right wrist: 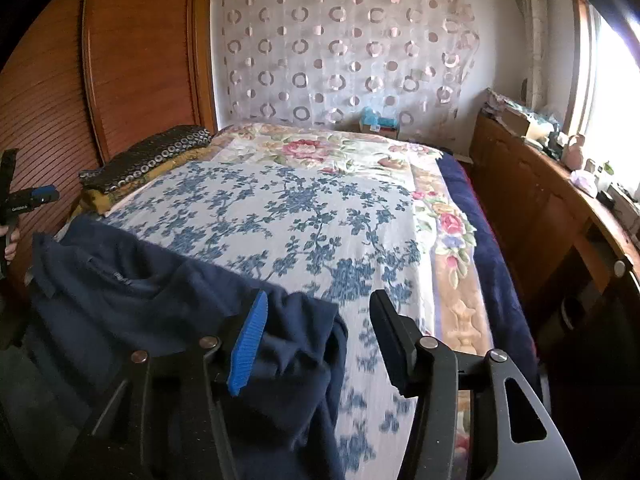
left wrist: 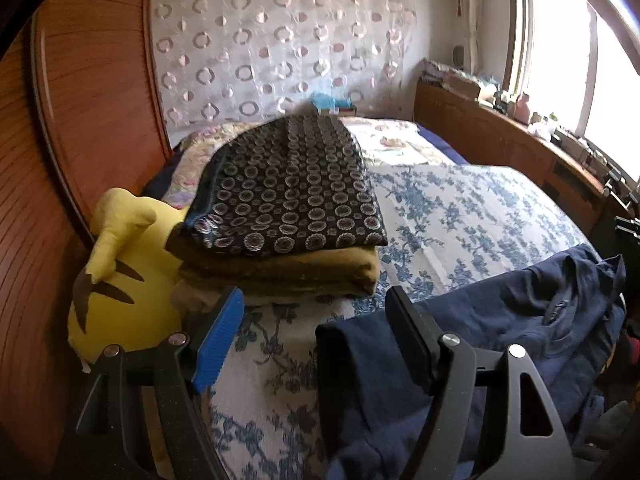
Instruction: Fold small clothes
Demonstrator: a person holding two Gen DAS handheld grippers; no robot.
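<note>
A navy blue garment [left wrist: 500, 332] lies rumpled on the near edge of the bed; it also shows in the right wrist view [right wrist: 140, 292]. My left gripper [left wrist: 312, 340] is open, its jaws wide apart over the garment's left end, a fold of cloth between the fingers. My right gripper [right wrist: 320, 340] is open over the garment's right end, with cloth between its fingers. A stack of folded clothes [left wrist: 288, 200], dark patterned on top of mustard, sits at the bed's left side, and shows in the right wrist view [right wrist: 148, 160].
The bed has a blue floral cover [right wrist: 300, 208]. A yellow plush toy [left wrist: 116, 280] lies beside the stack. A wooden wardrobe [left wrist: 88, 100] stands left. A wooden ledge [right wrist: 560, 200] with small items runs along the window on the right.
</note>
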